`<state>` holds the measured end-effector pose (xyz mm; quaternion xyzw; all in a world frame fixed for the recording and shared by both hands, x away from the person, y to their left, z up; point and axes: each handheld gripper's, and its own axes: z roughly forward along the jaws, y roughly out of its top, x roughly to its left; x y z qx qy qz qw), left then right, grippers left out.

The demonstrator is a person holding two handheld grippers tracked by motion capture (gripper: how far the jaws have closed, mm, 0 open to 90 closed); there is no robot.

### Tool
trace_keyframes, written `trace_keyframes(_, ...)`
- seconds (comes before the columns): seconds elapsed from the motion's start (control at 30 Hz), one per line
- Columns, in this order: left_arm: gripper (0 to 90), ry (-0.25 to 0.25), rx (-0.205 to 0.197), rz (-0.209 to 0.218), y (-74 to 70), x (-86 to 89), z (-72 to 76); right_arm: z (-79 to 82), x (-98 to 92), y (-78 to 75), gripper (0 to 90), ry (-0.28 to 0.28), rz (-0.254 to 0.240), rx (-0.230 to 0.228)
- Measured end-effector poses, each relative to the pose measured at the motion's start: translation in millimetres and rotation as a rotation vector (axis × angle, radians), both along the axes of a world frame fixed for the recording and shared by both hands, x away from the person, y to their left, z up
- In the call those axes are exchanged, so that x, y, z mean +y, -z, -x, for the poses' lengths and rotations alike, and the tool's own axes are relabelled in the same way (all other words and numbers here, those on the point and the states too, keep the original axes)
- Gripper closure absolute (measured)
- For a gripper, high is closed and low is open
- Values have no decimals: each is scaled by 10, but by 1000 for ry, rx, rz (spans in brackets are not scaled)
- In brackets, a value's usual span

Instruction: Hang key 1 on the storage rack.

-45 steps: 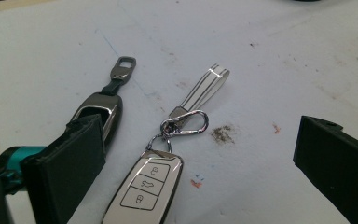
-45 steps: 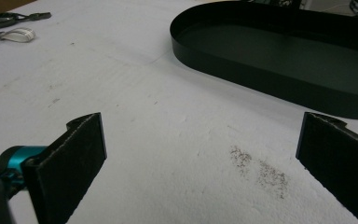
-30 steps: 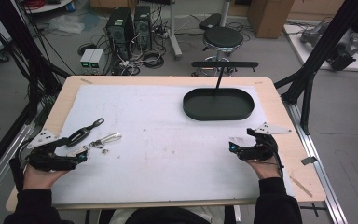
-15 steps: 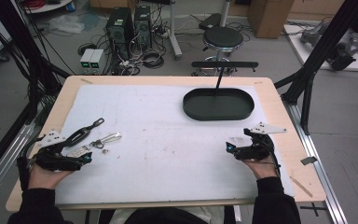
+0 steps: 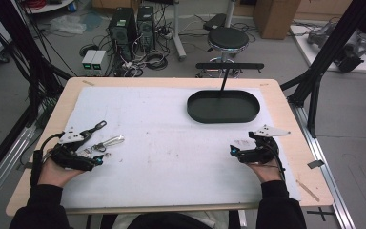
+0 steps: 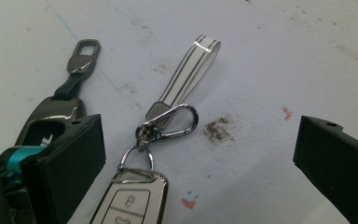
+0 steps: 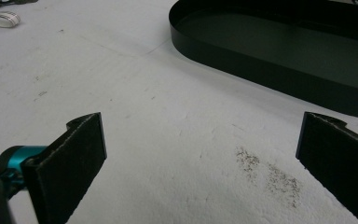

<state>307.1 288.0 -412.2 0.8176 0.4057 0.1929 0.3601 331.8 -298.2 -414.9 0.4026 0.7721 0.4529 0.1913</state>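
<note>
Tray [image 5: 223, 114] bare inside (2 key fobs [image 6: 133, 198] outside, near left gripper [image 6: 196, 154]).

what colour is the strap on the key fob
White with thin dark stripes along its length, clearest in the left gripper view: strap clipped to the key fob.

The high view looked forward and down from above the table's near edge. The left gripper view sat close over the white table mat [image 6: 270, 56], lower left of that frame. The right gripper view skimmed low toward the black oval tray [image 7: 279, 60]; 2 views shared it [image 5: 223, 106].
</note>
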Motion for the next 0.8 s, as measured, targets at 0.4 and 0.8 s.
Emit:
trace_keyframes(0.4, 51, 70, 17, -44, -28, -189, -238, -6, 17, 19, 7, 1, 18, 14)
trace_keyframes(0.8, 63, 161, 65, -99, -46, -383, -533, 2, 21, 19, 7, 8, 37, 1)
